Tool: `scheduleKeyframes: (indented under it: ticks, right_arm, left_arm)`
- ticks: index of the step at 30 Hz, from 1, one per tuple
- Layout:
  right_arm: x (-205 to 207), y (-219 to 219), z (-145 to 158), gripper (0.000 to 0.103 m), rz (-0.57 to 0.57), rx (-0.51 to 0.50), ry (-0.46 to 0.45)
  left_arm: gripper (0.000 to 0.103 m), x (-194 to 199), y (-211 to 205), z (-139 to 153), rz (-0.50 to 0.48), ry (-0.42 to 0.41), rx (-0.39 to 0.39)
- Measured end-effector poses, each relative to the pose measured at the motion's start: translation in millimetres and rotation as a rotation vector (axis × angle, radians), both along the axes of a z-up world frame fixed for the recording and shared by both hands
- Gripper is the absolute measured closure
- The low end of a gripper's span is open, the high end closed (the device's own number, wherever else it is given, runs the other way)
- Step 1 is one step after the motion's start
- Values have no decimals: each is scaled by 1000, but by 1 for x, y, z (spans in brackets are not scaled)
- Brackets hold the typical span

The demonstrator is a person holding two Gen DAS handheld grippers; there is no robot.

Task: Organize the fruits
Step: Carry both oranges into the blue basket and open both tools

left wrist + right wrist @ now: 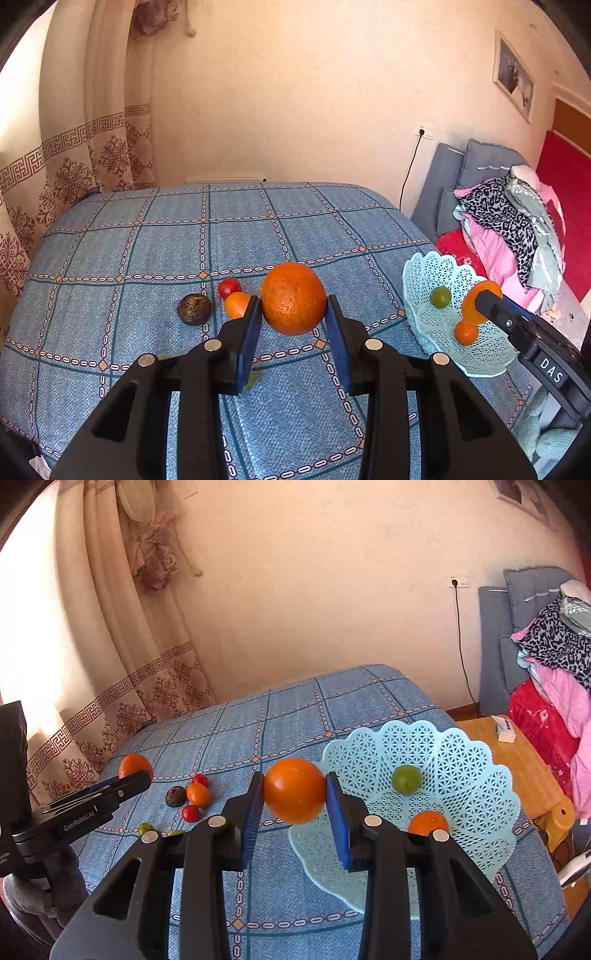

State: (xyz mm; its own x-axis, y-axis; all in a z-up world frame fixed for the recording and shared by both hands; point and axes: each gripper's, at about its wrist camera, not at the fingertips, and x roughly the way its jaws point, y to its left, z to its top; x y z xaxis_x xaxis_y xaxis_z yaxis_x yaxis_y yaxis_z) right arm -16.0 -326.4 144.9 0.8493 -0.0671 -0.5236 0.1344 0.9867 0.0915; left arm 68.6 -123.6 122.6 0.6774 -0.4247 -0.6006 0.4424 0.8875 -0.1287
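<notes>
My left gripper [293,308] is shut on a large rough orange [293,298], held above the blue checked tablecloth [147,251]. My right gripper [294,794] is shut on a smooth orange [294,790] at the left rim of the pale blue lattice basket [461,760]. The basket holds a green fruit [406,779] and a small orange [427,822]. On the cloth lie a dark brown fruit [194,309], a red tomato [229,287] and a small orange fruit [237,304]. The right wrist view also shows a second red tomato [191,813] and small green fruits [145,828].
The basket also shows in the left wrist view [436,269], with the right gripper [480,306] over it. A curtain [74,158] hangs at the left. A pile of clothes [517,221] and a wooden stool [517,753] stand to the right of the table.
</notes>
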Motion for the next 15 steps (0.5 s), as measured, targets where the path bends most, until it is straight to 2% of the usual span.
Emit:
scheduleKeyframes:
  ticks: [15]
  right_arm:
    - [-21, -71, -8, 68, -175, 8, 26]
  left_arm:
    - [67, -26, -92, -9, -193, 13, 42]
